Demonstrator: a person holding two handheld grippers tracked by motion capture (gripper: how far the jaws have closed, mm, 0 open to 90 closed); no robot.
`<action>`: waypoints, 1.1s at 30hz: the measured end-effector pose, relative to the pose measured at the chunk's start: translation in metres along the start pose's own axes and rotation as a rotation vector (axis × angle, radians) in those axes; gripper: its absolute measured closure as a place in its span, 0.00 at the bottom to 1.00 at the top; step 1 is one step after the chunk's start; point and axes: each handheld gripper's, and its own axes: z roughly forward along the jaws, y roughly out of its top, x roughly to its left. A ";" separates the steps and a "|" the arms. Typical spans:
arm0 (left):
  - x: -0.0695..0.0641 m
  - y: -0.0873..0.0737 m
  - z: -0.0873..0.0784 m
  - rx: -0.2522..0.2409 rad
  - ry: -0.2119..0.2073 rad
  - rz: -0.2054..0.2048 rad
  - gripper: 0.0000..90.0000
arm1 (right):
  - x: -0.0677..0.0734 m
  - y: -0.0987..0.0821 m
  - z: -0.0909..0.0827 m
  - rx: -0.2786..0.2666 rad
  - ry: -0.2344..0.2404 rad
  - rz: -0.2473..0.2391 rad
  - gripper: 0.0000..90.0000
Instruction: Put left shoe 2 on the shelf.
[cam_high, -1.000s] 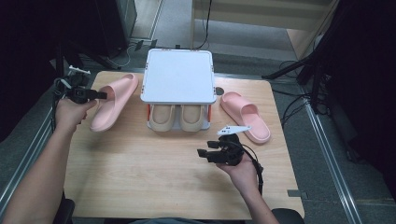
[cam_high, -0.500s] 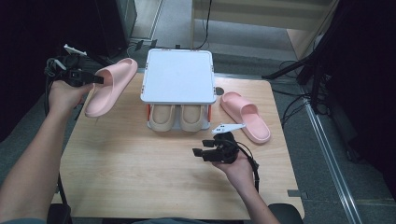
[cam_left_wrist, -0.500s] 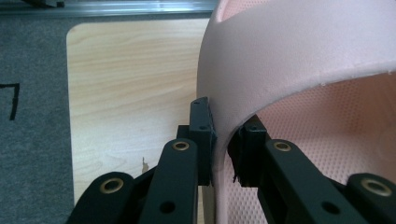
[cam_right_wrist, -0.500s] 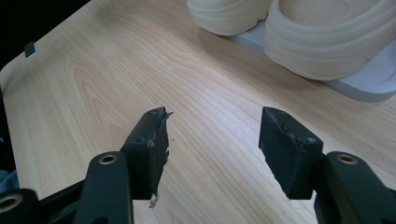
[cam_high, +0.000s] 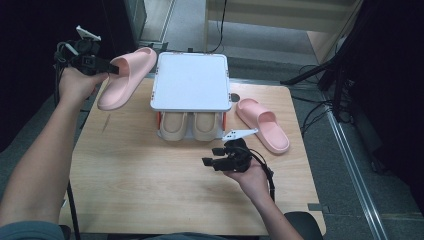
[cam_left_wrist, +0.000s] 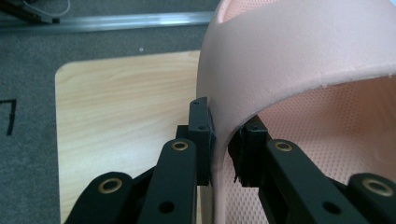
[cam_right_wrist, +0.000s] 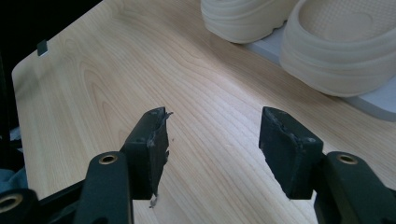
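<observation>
- Your left gripper (cam_high: 112, 69) pinches the pink slipper (cam_high: 125, 77) by its strap, holding it clear of the table (cam_high: 130, 170) beside the rack (cam_high: 190, 82).
- Your right gripper (cam_right_wrist: 212, 140) hangs open and empty over the table, near the beige pair (cam_high: 187, 125).
- The other pink slipper (cam_high: 262, 124) lies right of the rack.

Beige slippers (cam_high: 192, 125): heels hidden under rack's white top (cam_high: 190, 82). Pink slipper (cam_left_wrist: 303, 70) cut off by top and right edges in left gripper view. Table (cam_high: 150, 190) near edge behind forearms.

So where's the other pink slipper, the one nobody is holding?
In the high view the loose pink slipper lies on the table's right side, beside the white rack.
</observation>
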 end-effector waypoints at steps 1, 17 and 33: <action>-0.005 0.004 -0.002 -0.008 -0.006 0.000 0.88 | 0.000 0.001 0.000 0.001 0.003 -0.001 0.48; -0.068 0.037 0.018 -0.010 -0.008 0.060 0.87 | 0.004 0.010 0.013 0.019 0.046 -0.030 0.48; -0.112 0.053 0.054 0.026 0.005 0.092 0.83 | 0.003 0.007 0.008 0.010 0.034 -0.026 0.48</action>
